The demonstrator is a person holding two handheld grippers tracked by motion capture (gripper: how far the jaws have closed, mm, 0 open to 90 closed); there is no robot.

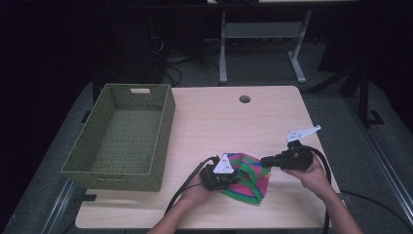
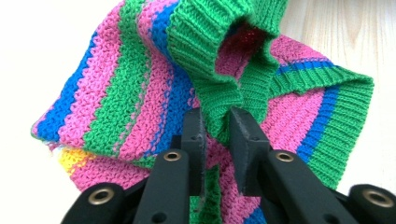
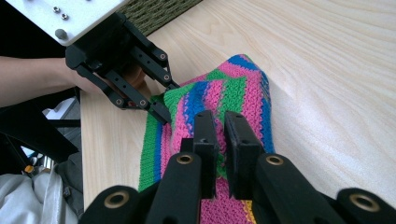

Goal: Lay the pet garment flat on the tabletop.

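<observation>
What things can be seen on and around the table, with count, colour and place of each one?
knitted cloth: one, striped green, pink and blue with some yellow, near edge of table, between the grippers
basket: one, olive green, woven, left part of table
table: one, light wood, round hole near far edge
white frame: one, on floor beyond table
left gripper: one, black, jaws pinching the cloth's green ribbed hem
right gripper: one, black, jaws closed on the cloth
hands: two, each holding a gripper
</observation>
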